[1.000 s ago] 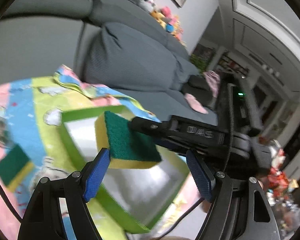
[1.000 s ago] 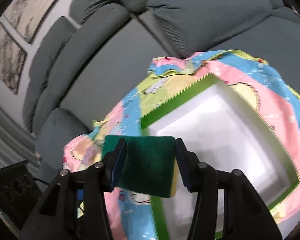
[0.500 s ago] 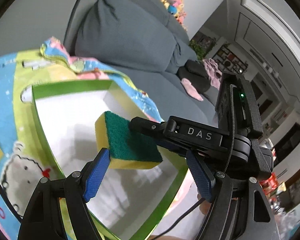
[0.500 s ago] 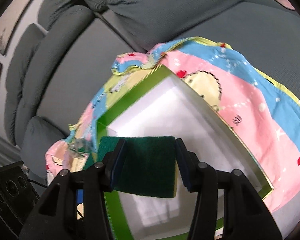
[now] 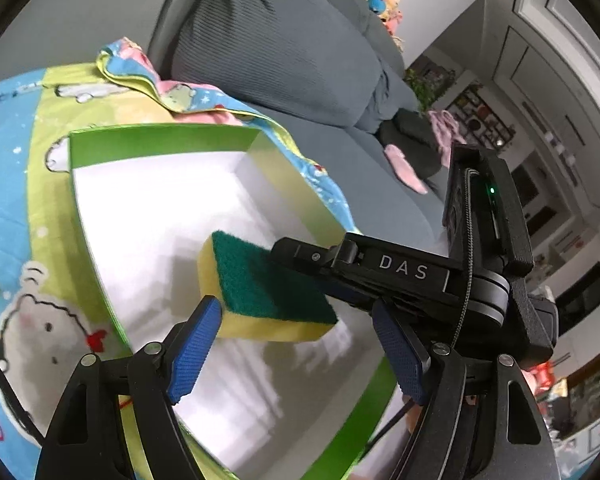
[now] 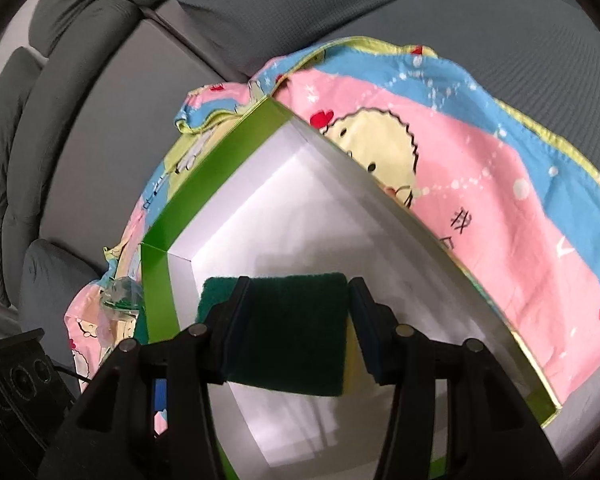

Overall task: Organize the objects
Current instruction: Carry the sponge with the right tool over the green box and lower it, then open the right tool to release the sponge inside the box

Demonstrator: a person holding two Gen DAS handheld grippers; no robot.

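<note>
One sponge [image 6: 288, 336], green on top and yellow below, is pinched in the right claw [image 6: 296, 332] and hangs over the white inside of the green box [image 5: 160, 142], near its right edge, likely so it can drop in. The left claw [image 5: 296, 344] is spread wide with nothing in it, waiting just beside the sponge. The box sits on a bright cartoon blanket [image 6: 500, 184] on the grey sofa [image 5: 284, 48].

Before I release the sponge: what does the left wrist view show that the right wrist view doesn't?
Left wrist only: the open left gripper, the right gripper's body from the side, and the sponge's yellow underside. Right wrist only: the right gripper shut on the sponge, and a clear plastic item outside the box's left wall. Both: the sponge over the green-edged white box on the patterned blanket on the grey sofa.
</note>
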